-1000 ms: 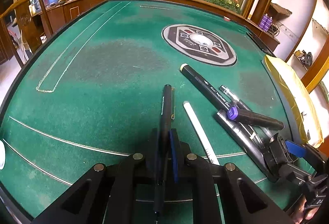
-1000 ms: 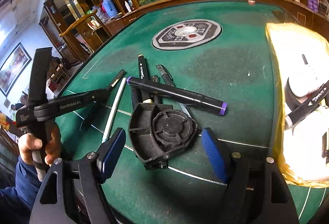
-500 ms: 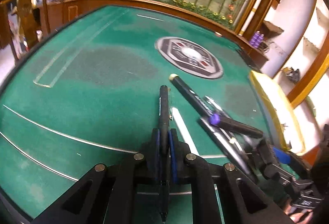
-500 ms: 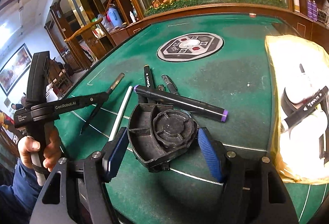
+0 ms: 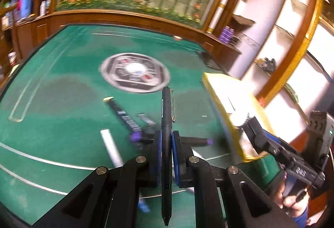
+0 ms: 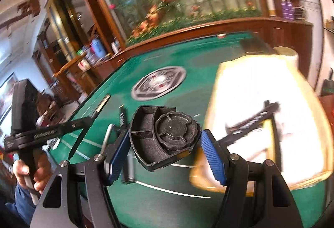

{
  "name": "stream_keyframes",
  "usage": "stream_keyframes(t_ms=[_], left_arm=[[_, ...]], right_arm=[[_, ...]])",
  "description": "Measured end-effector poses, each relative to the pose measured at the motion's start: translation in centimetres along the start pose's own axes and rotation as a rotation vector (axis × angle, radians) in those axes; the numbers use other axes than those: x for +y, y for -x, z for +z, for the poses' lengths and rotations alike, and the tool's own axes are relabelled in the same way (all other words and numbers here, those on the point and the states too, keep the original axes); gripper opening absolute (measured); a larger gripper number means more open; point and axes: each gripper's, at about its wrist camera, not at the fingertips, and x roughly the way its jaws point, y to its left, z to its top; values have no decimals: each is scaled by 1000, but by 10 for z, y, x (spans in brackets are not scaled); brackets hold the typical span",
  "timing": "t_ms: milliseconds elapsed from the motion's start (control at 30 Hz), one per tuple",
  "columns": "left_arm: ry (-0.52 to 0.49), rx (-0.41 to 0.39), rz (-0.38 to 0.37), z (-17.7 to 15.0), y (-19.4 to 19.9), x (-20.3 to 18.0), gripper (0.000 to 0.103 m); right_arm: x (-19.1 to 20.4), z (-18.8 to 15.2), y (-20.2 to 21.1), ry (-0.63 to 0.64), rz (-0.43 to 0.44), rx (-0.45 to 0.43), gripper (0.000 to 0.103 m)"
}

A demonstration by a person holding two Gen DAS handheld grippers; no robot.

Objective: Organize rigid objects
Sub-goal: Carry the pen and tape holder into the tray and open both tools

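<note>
My left gripper (image 5: 166,144) is shut on a slim black pen (image 5: 166,115) that points forward, lifted above the green felt table (image 5: 62,98). My right gripper (image 6: 165,150) is shut on a black plastic holder with a round knobbed centre (image 6: 167,134), raised off the table. Several markers and a white pen (image 5: 110,146) lie on the felt below the left gripper. A yellow-rimmed tray (image 6: 261,106) at the right holds a black marker (image 6: 250,121). The left gripper also shows in the right wrist view (image 6: 83,123).
A round grey emblem (image 5: 135,71) marks the table centre. A wooden rail (image 5: 125,14) and a planter with flowers border the far side. Shelves stand at the right. The views are blurred by motion.
Both grippers have risen and swung to the right, toward the yellow tray. The right gripper closed on the black holder and lifted it. The left still holds the pen.
</note>
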Motion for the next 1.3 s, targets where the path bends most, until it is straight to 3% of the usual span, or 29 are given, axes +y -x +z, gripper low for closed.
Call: stream_keyframes(t_ms=[233,467,600,833,1300], left_arm=[[-85,56,-104,19,-31,-67,9],[-122,151,-178,49,-91,-128,9],[-122,205,-169,66,-134,-153,9],[-99,274,-134,84,-195,-165,8],[-31,338,-124,76,-211,-154,12]], right_arm=[[-52,16,28,-17,-148,-33,68],[-99,56,6,11,-265,44,68],[-129,79,-22,-28,-276,121,68],[-161,97,-61,-71,-314,218,68],[-156,99,-82,-33,-354,309,69]])
